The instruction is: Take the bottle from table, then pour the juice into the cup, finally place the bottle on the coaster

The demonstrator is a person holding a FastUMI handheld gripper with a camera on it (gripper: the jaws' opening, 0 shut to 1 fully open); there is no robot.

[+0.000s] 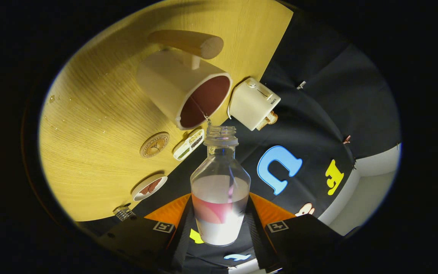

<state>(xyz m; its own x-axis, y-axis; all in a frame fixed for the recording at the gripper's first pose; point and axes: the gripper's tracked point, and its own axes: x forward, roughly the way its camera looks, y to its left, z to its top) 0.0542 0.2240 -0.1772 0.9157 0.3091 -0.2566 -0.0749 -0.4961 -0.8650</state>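
My gripper (220, 222) is shut on a clear plastic bottle (220, 190) with no cap, held between the fingers and tipped over. Its open neck (221, 136) points at the rim of a white cup (184, 89) with a dark red-brown inside (205, 101). A thin stream of liquid runs from the neck into the cup. The bottle still holds clear liquid. The cup stands on the wooden table (101, 125) and has a wooden handle (188, 42). A round coaster (154, 144) with a printed emblem lies on the table beside the cup, nearer to my fingers.
A white boxy device (254, 102) with a brass fitting stands beside the cup at the table's edge. A small flat label card (188, 144) lies next to the coaster. A round plate (149, 187) and a small metal clip (124, 213) sit near the table's edge. Water drops dot the wood.
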